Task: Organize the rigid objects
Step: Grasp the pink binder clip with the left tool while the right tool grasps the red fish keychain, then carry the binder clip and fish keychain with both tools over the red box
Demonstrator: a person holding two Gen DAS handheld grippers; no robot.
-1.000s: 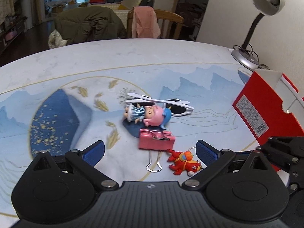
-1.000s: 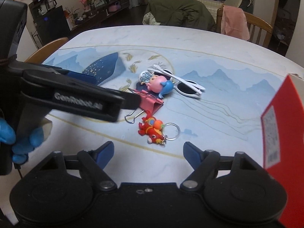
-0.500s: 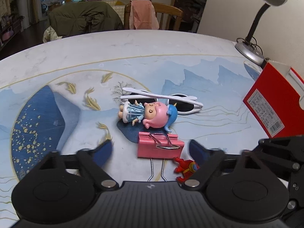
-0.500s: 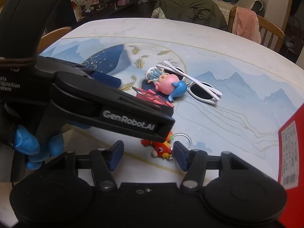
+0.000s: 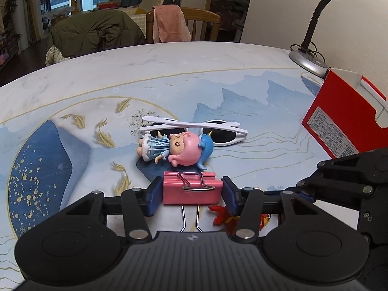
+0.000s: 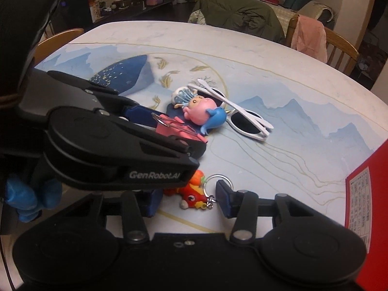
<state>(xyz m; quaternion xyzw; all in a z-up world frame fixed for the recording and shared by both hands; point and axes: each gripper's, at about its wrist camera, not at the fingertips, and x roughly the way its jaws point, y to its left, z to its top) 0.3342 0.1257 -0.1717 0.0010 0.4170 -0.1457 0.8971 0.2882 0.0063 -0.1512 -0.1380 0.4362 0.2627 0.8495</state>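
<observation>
1. Ahead of me, binder clip [image 5: 192, 191] lies on table [image 5: 169, 68]; doll [image 5: 174, 149] just behind it.
2. Sunglasses [image 5: 194, 131] behind doll.
3. Fish keychain [image 6: 194, 194] nearer me; box [image 5: 344, 121] right.

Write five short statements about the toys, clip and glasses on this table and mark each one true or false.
1. The pink binder clip sits between the left gripper fingers. True; the jaws are closing on it.
2. The doll with the pink head stands upright. False; it lies on its side, beside the white sunglasses.
3. The red fish keychain lies between the right gripper fingers. True; those jaws are closing too.
4. The sunglasses rest inside the red box. False; they lie folded on the table, apart from the box.
5. The desk lamp stands at the table's edge behind the box. True.
</observation>
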